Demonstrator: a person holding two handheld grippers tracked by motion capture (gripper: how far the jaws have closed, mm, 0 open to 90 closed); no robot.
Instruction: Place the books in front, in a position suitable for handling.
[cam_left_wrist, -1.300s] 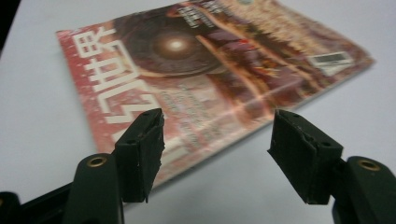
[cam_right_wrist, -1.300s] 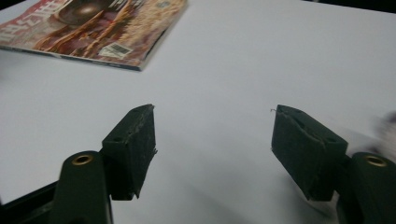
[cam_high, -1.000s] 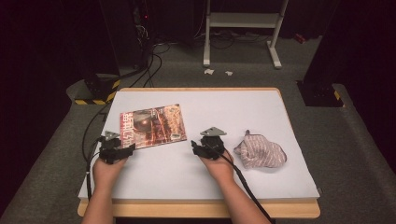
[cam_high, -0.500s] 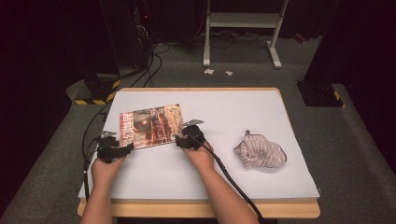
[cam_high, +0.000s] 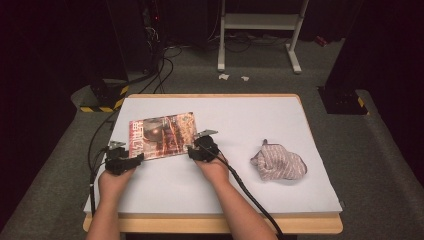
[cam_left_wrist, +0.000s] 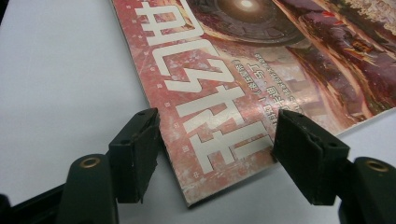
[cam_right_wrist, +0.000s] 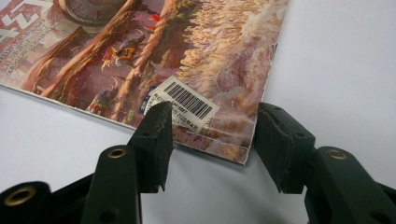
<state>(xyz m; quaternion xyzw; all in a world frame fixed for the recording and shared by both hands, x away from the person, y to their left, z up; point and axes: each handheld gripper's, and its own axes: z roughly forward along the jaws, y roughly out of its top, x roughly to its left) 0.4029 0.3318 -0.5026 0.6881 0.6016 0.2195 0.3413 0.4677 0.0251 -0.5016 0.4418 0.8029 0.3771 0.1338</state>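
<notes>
A magazine (cam_high: 162, 135) with a reddish cover lies flat on the white table (cam_high: 250, 115), left of centre. My left gripper (cam_high: 132, 158) is at its near-left corner. In the left gripper view that corner of the magazine (cam_left_wrist: 224, 70) lies between the open jaws of the left gripper (cam_left_wrist: 217, 135). My right gripper (cam_high: 193, 151) is at the near-right corner. Its jaws have just been closing, and in the right gripper view they stand either side of the barcode corner of the magazine (cam_right_wrist: 154, 60). The right gripper (cam_right_wrist: 215, 126) is open, without a visible grip.
A crumpled striped cloth (cam_high: 279, 162) lies on the table's right half. Cables trail off the table's left side towards the floor. A white metal stand (cam_high: 260, 30) sits on the floor behind the table.
My right gripper has moved left, from beside the cloth to the magazine's near-right corner. The left gripper and the magazine have stayed put.
</notes>
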